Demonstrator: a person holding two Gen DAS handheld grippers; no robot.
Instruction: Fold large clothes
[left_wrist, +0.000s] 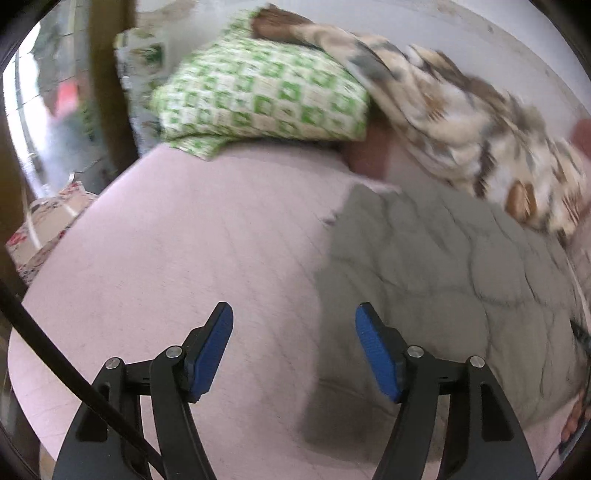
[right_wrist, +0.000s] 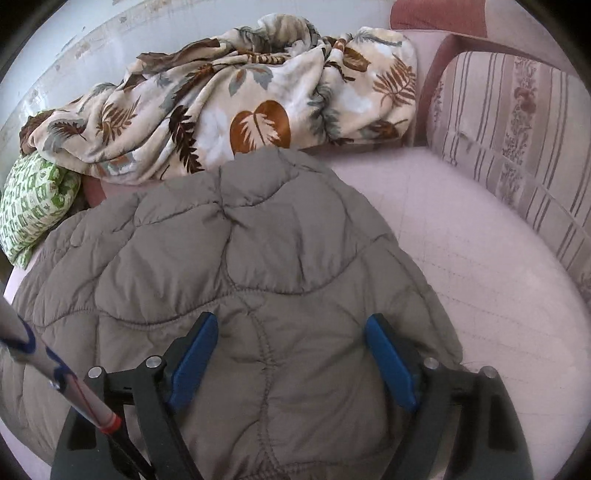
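A pale pink bed sheet (right_wrist: 480, 236) covers the bed, faintly marked with thin grid lines and lying mostly smooth. On it lies the grey-brown quilted puffer jacket (right_wrist: 266, 266), spread flat with its padded panels and stitched seams facing up; this jacket serves as the landmark. Beyond the jacket, against a scuffed whitish wall (right_wrist: 92, 48), a cream blanket printed with brown and grey leaves (right_wrist: 236, 107) is heaped loosely, its near edge just touching the jacket's far end. To the left of the jacket sits a green-and-white checked pillow (left_wrist: 258, 96), partly under the blanket's end. To the right of the jacket, well apart, a pink striped floral cushion (right_wrist: 517, 140) leans against the pink bed end. Left of the pillow stands a brown wooden post (left_wrist: 110, 81), with a bright window area behind it, blurred.

The right gripper (right_wrist: 291, 362) hangs over the near part of the jacket, its blue-padded fingers (right_wrist: 195, 358) spread wide with the fabric showing between them; the pads do not press on it. The left gripper (left_wrist: 293, 350) hovers over the bare sheet at the jacket's left edge, fingers (left_wrist: 210, 354) set moderately apart and holding nothing.
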